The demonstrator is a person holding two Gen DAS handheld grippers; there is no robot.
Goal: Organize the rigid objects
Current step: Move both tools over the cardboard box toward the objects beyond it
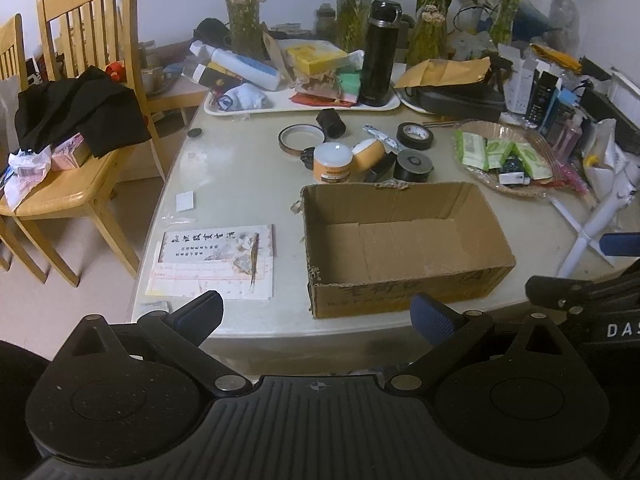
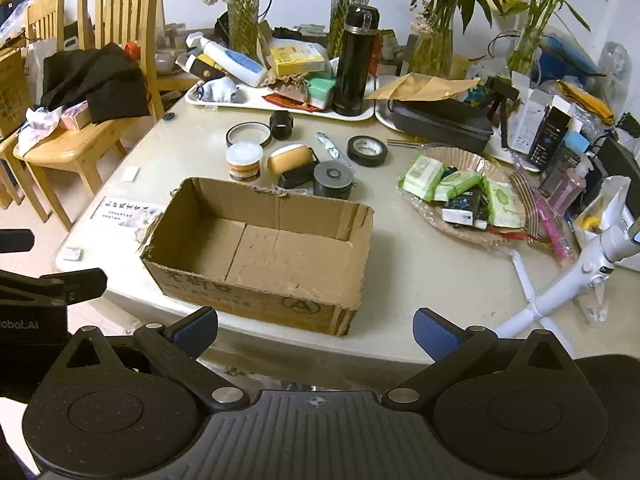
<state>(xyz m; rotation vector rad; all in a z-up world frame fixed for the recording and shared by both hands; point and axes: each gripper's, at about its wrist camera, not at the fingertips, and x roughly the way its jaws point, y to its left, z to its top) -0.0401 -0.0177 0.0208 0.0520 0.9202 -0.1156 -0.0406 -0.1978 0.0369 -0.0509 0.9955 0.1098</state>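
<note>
Cardboard is your landmark: the box (image 2: 260, 252) sits empty on the table (image 2: 420, 280), and every rigid piece lies just beyond its far wall; the white-lidded jar (image 2: 244, 160) stands upright behind the far-left corner, the orange roll (image 2: 290, 159) lies on its side beside it with its long axis running along that wall, the grey drum (image 2: 333, 179) stands behind the wall's right half, and the black tape ring (image 2: 367, 151) lies flat further back still. Your right gripper (image 2: 314, 336) hangs at the box's near side, fingers spread wide and holding nothing; your left gripper (image 1: 316, 320) waits likewise parted and empty at the near-left corner. So the reach goes forward over the open box, and I judge the left nearer the jar, the right nearer the drum and ring. The right view separates the drum from the black holder (image 2: 298, 176) under the roll; the left view crowds them, yet shows the papers (image 1: 216, 262) left of the box more fully.
</note>
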